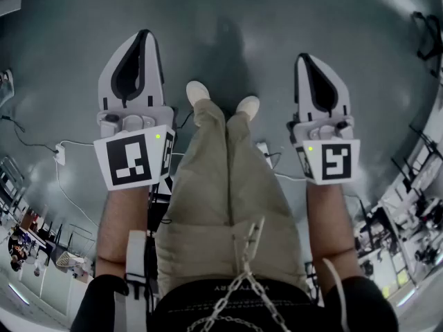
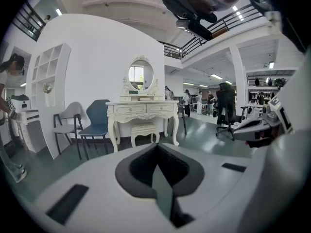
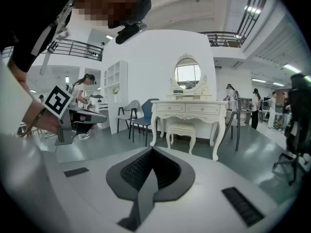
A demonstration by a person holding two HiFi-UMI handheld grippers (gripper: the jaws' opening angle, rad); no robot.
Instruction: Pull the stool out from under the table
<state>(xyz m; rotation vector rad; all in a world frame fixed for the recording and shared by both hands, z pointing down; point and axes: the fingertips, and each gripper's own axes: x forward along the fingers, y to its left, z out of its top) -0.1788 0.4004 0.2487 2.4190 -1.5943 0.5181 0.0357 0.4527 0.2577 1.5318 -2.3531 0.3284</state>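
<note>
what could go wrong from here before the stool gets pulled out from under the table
1. The left gripper and right gripper are both shut and empty. If they reach the stool like that, they would probably only nudge it.
2. The stool sits between the legs of the table, so a skewed pull may knock one.
3. Cables lie on the floor near the person's feet, a possible trip hazard.

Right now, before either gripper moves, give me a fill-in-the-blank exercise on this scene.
1. The stool stands ___ the white table.
2. The oval thing on top of the table is a ___.
3. The left gripper and the right gripper both have their jaws ___, with nothing between them.
Missing words: under; mirror; shut.
</note>
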